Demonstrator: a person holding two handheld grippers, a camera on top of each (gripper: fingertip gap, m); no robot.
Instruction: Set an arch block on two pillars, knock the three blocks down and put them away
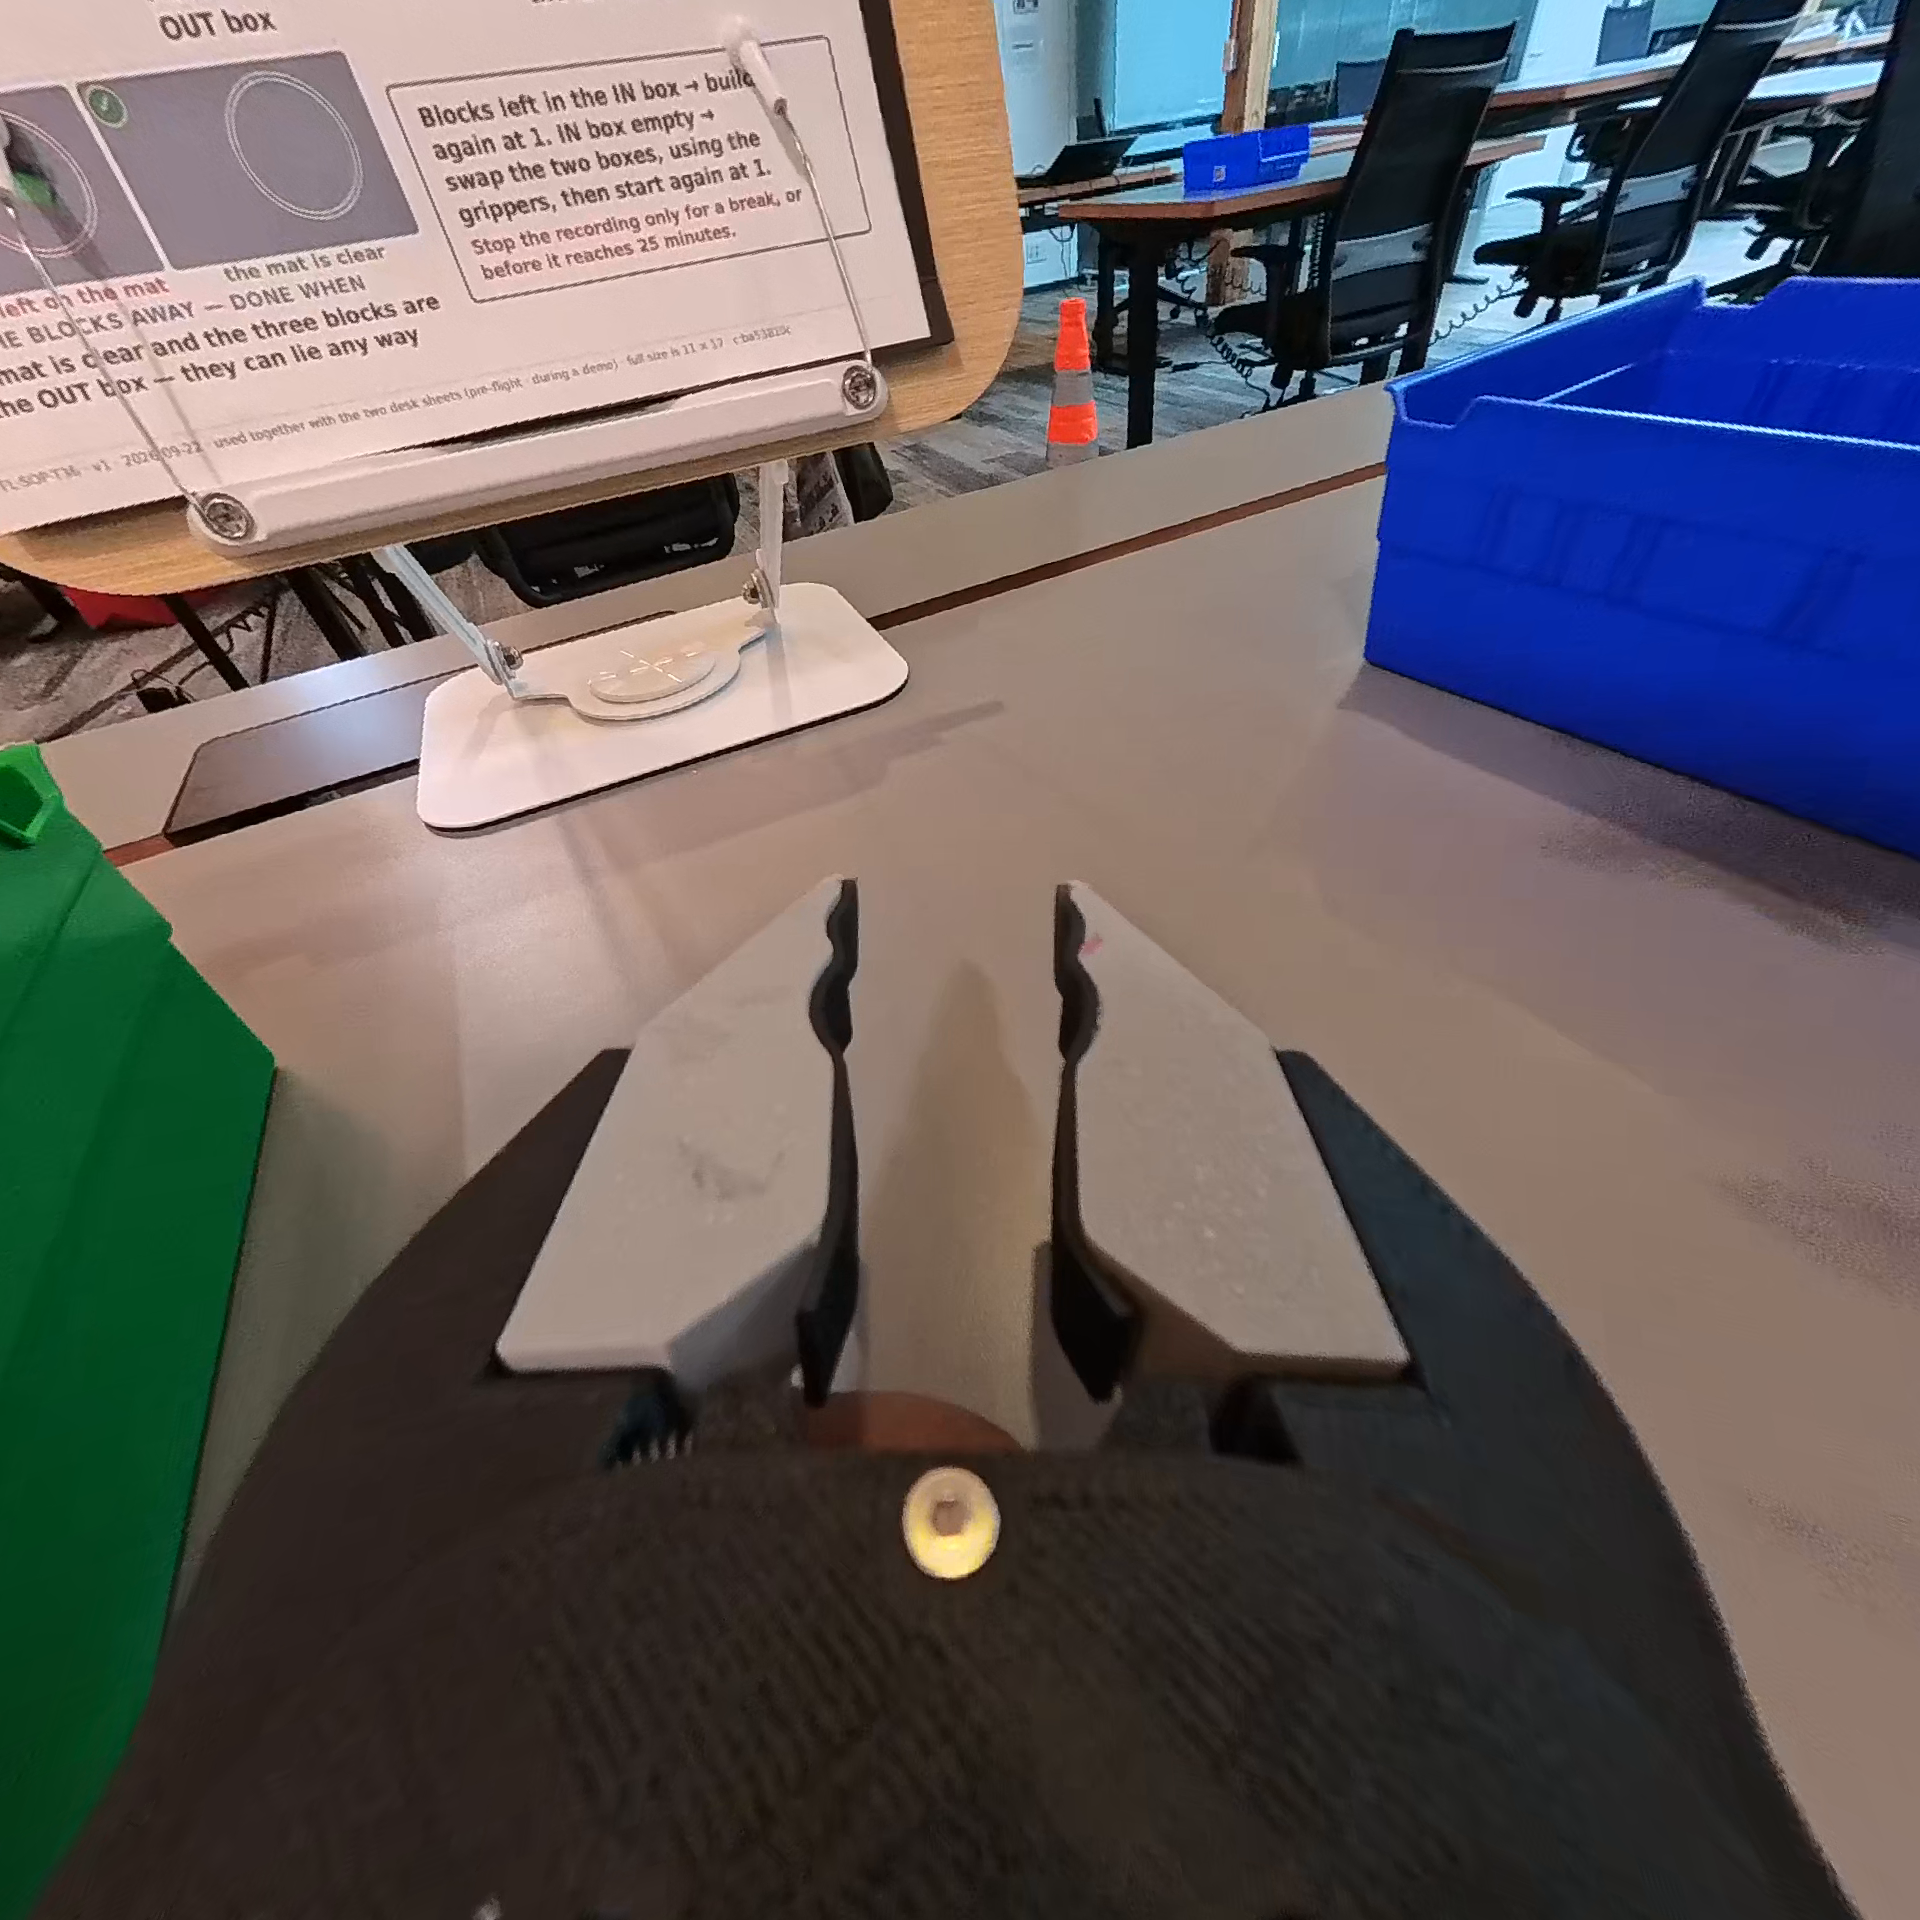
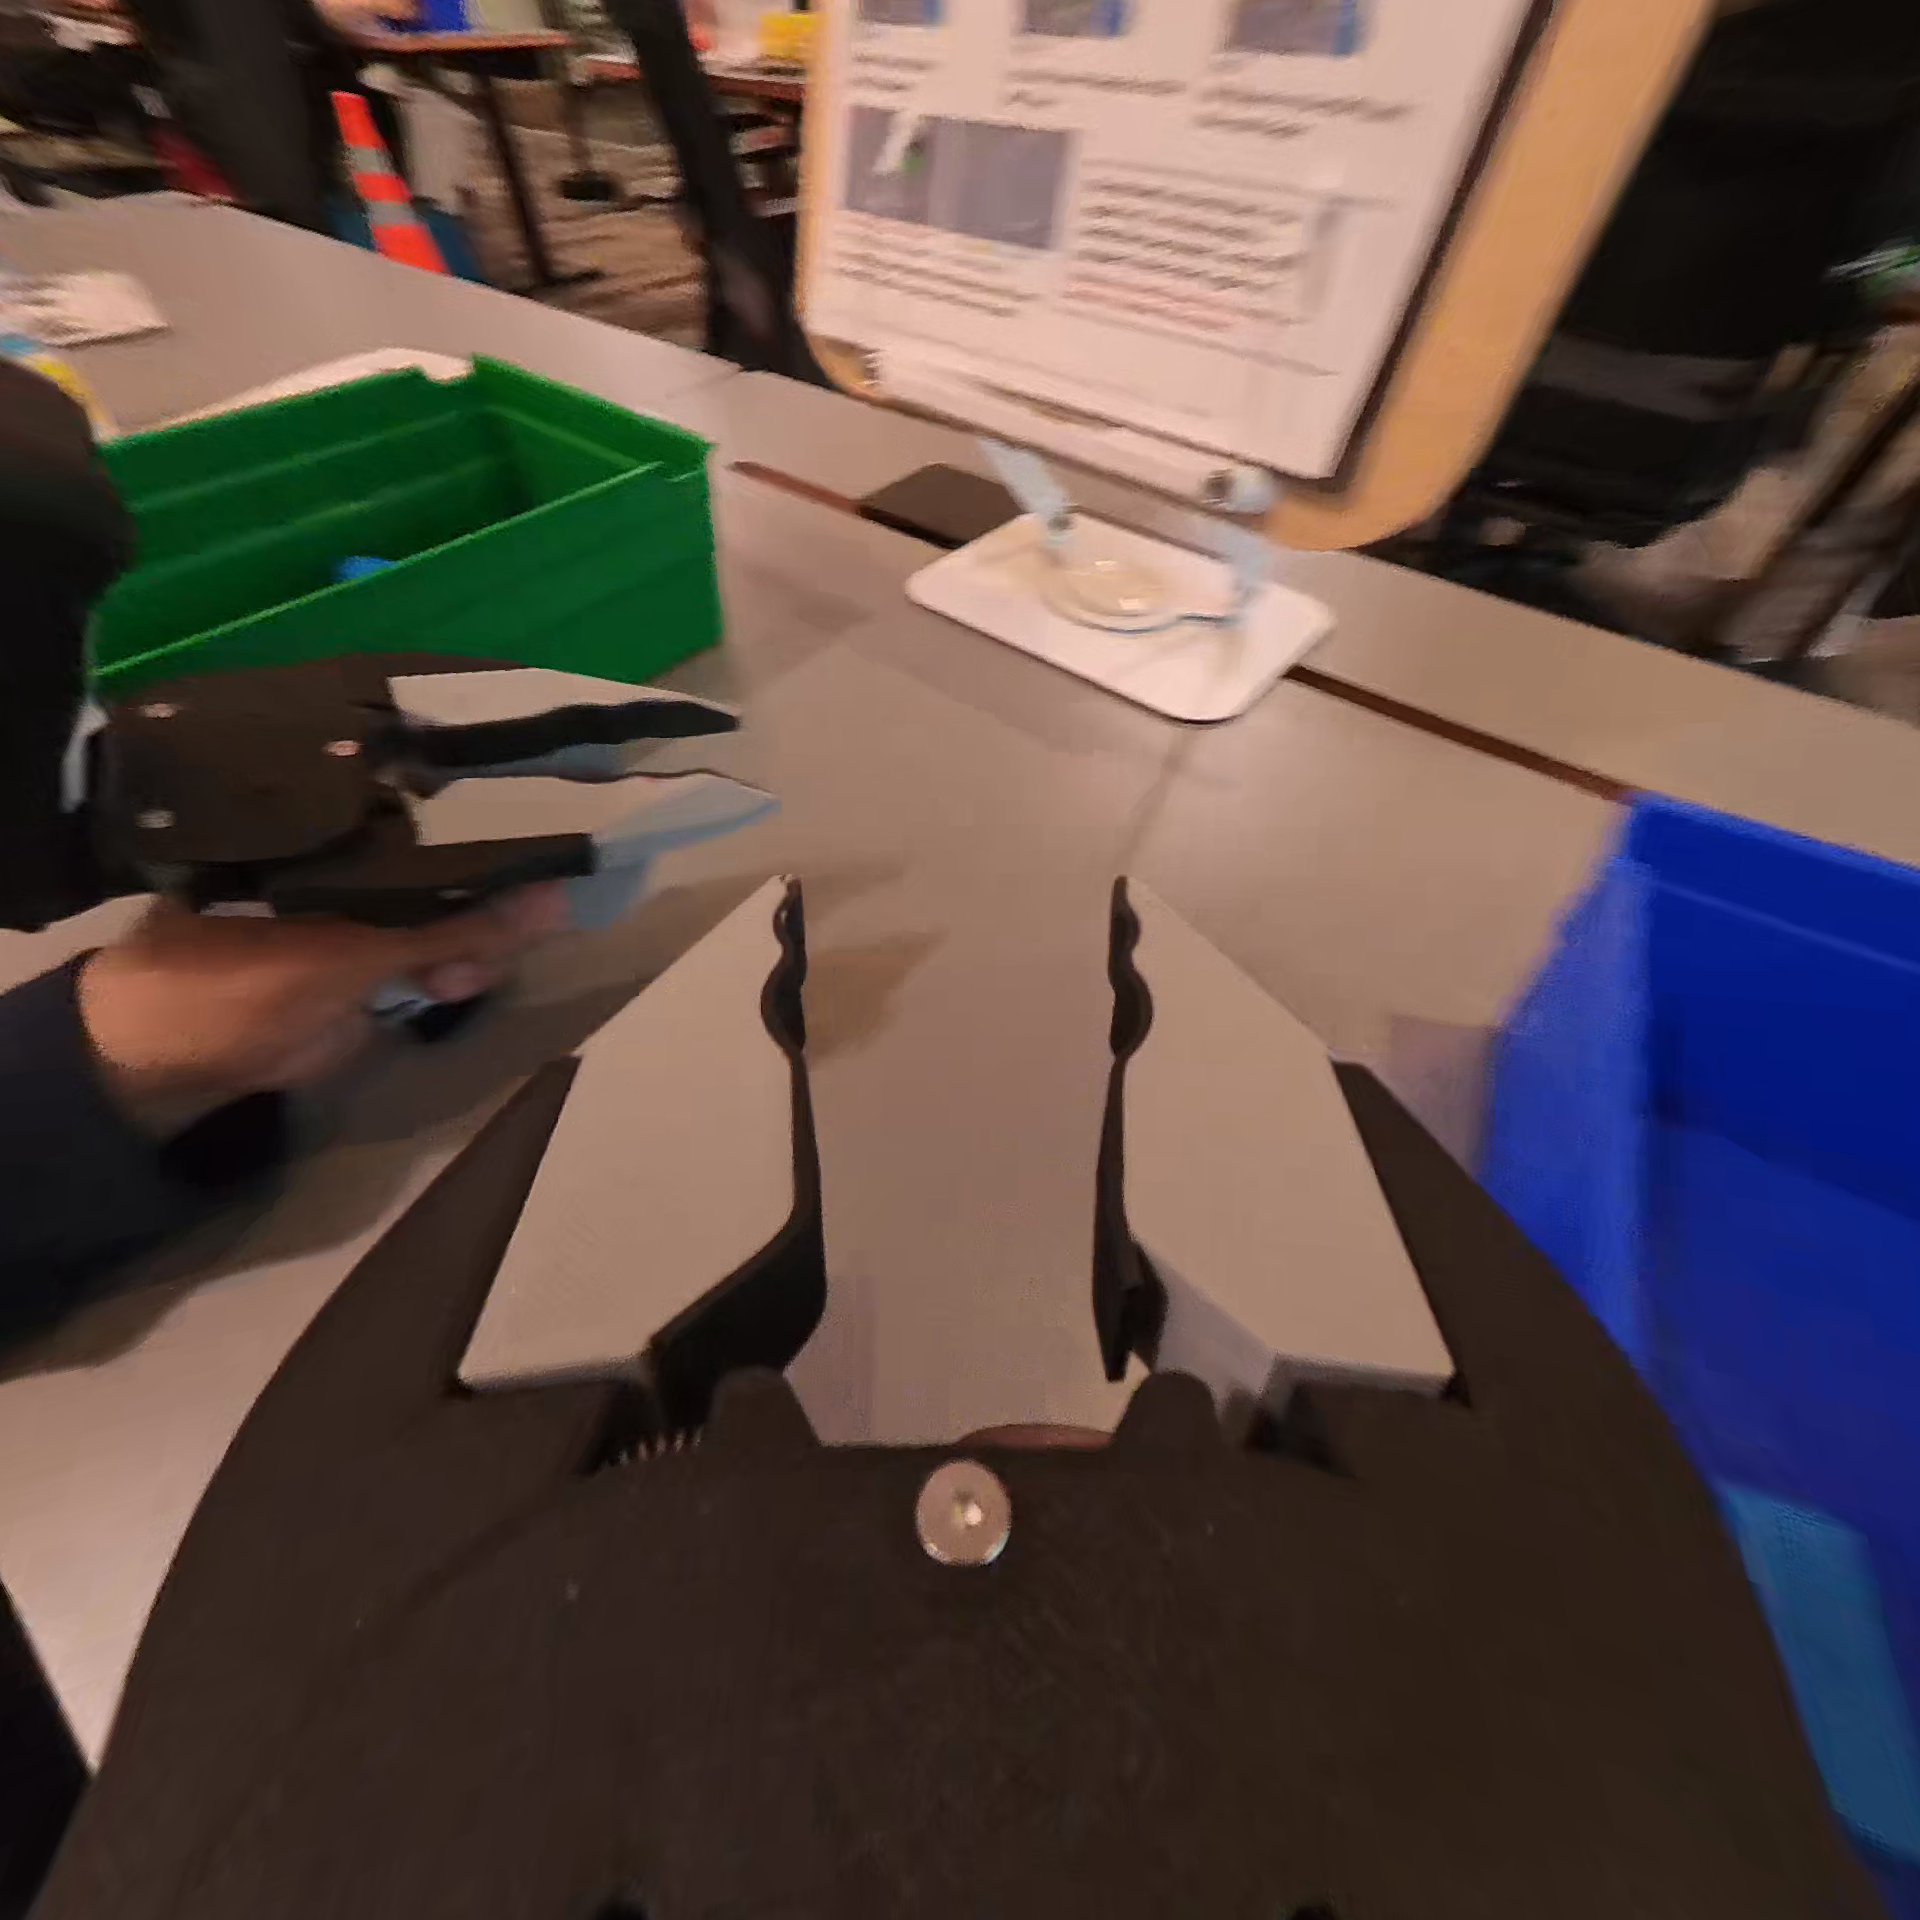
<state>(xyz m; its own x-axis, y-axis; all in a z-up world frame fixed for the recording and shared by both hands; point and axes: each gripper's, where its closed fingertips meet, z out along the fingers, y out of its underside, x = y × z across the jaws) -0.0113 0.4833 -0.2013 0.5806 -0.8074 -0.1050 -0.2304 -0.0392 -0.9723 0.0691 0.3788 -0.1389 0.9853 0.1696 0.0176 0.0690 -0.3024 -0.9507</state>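
Both grippers hover empty over the grey tabletop [image 1: 1195, 727], jaws spread.

No block lies between either pair of jaws; the left gripper [image 1: 956, 894] and right gripper [image 2: 951, 894] each hold nothing; one green bin [image 2: 582, 540] sits left, showing one small blue piece [image 2: 364, 568], perhaps a block; one blue bin [image 1: 1662, 582] sits right; one stand [image 1: 665, 696] with a sheet stands between them.
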